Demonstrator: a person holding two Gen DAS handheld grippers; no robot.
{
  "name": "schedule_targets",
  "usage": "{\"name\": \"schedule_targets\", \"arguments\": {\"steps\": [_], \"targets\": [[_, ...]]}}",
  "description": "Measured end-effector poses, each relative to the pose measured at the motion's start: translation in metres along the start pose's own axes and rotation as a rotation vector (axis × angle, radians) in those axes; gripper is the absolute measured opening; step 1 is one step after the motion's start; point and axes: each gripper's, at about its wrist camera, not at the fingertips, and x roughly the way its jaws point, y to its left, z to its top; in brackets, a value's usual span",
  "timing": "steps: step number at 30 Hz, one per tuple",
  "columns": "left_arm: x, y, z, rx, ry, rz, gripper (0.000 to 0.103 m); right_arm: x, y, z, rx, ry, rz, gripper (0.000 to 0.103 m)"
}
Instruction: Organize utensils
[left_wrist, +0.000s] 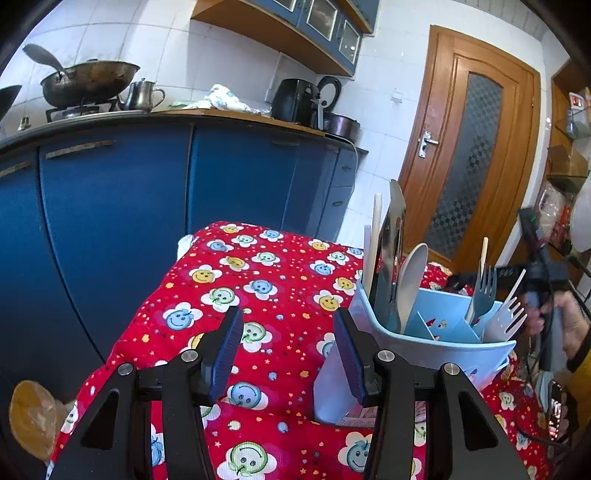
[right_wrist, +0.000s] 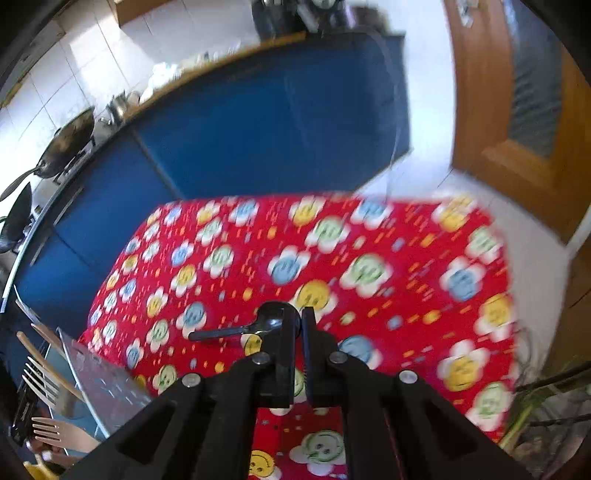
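A light blue utensil caddy stands on the red smiley-flower cloth, just right of my left gripper, which is open and empty. The caddy holds a steel spatula, a white spoon, a blue fork, a white fork and wooden sticks. My right gripper is shut on a black spoon, held sideways above the cloth with its handle pointing left. The caddy's edge with forks shows at the lower left of the right wrist view.
Blue kitchen cabinets with a counter stand behind the table, carrying a wok, a steel jug and a black appliance. A wooden door is at the right. Plant leaves are at the right wrist view's lower right.
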Motion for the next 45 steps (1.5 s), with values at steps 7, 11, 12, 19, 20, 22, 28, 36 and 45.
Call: {"name": "schedule_targets", "arguments": {"steps": [7,11,12,19,20,22,28,36,45], "targets": [[0.0,-0.007,-0.004,0.027,0.007,-0.008,0.052,-0.063,0.016,0.001,-0.032,-0.179,-0.159,0.005],[-0.004,-0.012,-0.004,0.049,0.005,-0.013,0.052,-0.1,0.026,-0.005,-0.048,-0.268,-0.23,0.005],[-0.006,-0.013,-0.004,0.058,0.001,-0.007,0.052,-0.112,0.03,-0.008,-0.056,-0.294,-0.252,0.005],[-0.017,-0.014,-0.004,0.066,-0.004,-0.006,0.052,-0.16,0.051,-0.029,-0.1,-0.376,-0.333,0.005],[-0.019,-0.015,-0.005,0.068,-0.001,-0.004,0.052,-0.163,0.053,-0.032,-0.111,-0.378,-0.336,0.005],[-0.021,-0.015,-0.007,0.073,0.003,-0.004,0.052,-0.171,0.064,-0.039,-0.148,-0.383,-0.35,0.005],[-0.032,-0.016,-0.014,0.088,0.009,-0.01,0.052,-0.182,0.096,-0.061,-0.261,-0.394,-0.407,0.005],[-0.043,-0.015,-0.022,0.085,0.012,-0.032,0.052,-0.168,0.131,-0.085,-0.421,-0.335,-0.471,0.005],[-0.056,-0.014,-0.027,0.078,0.007,-0.045,0.052,-0.112,0.163,-0.106,-0.594,-0.227,-0.521,0.004]]}}
